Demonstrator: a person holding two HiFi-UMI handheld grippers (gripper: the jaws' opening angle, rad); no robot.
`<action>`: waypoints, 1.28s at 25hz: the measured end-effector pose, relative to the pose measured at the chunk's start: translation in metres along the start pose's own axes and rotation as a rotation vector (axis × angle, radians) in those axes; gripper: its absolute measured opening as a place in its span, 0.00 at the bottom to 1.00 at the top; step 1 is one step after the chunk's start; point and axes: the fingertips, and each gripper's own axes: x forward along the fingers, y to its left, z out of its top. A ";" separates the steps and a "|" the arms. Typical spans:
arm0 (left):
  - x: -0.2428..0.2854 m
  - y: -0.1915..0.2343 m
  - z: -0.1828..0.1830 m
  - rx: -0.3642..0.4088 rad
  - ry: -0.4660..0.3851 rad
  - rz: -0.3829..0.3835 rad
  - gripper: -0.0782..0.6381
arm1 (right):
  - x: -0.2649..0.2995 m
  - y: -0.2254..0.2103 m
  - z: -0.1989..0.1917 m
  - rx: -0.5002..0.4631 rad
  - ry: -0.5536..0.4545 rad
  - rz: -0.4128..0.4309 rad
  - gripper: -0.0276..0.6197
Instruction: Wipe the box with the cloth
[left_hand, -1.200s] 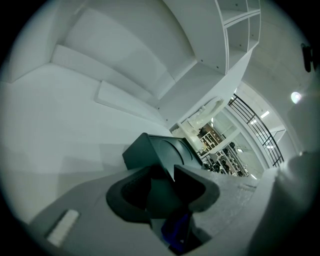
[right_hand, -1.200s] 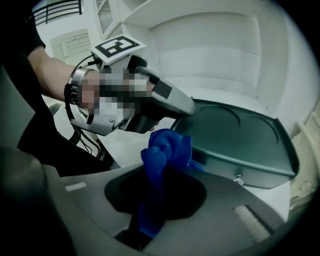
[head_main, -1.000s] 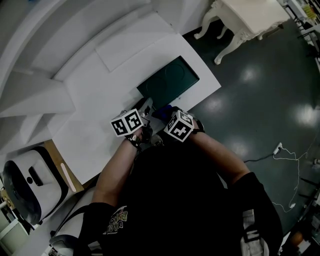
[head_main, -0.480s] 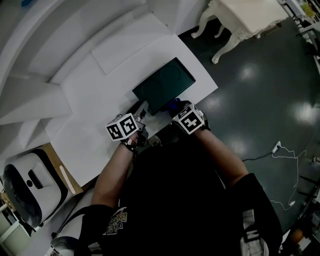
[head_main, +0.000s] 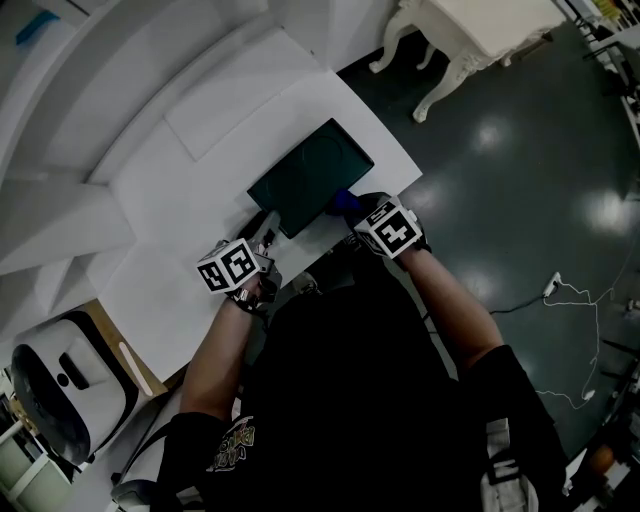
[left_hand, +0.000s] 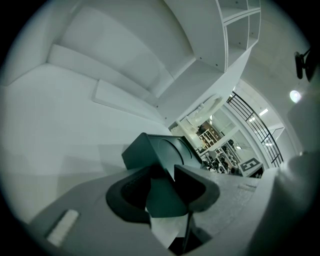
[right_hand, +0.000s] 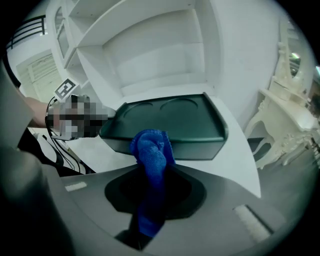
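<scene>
A dark green flat box (head_main: 310, 178) with two round recesses in its lid lies on the white table (head_main: 180, 240), near its front edge. My left gripper (head_main: 266, 224) is at the box's left near corner, and in the left gripper view its jaws (left_hand: 165, 189) are shut on that corner of the box (left_hand: 162, 150). My right gripper (head_main: 352, 208) is shut on a blue cloth (head_main: 344, 200). In the right gripper view the cloth (right_hand: 152, 160) stands up between the jaws and presses against the near side wall of the box (right_hand: 170, 125).
A flat white panel (head_main: 235, 95) lies on the table behind the box. White shelving rises at the back left. A white carved-leg table (head_main: 470, 40) stands on the dark floor at upper right. A white appliance (head_main: 50, 390) sits lower left, and a cable (head_main: 575, 340) lies on the floor.
My right gripper with the cloth has moved right along the box's near side, away from the left gripper. The left gripper stays at the box's left corner.
</scene>
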 end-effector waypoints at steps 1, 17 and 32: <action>0.000 -0.001 0.000 0.001 0.000 -0.001 0.32 | -0.003 -0.011 0.000 0.010 -0.006 -0.015 0.19; 0.000 -0.005 0.001 0.015 -0.005 0.022 0.32 | -0.020 -0.121 -0.001 0.145 -0.047 -0.169 0.19; 0.001 -0.004 0.001 0.008 -0.003 0.018 0.32 | -0.059 -0.118 0.016 0.219 -0.224 -0.211 0.19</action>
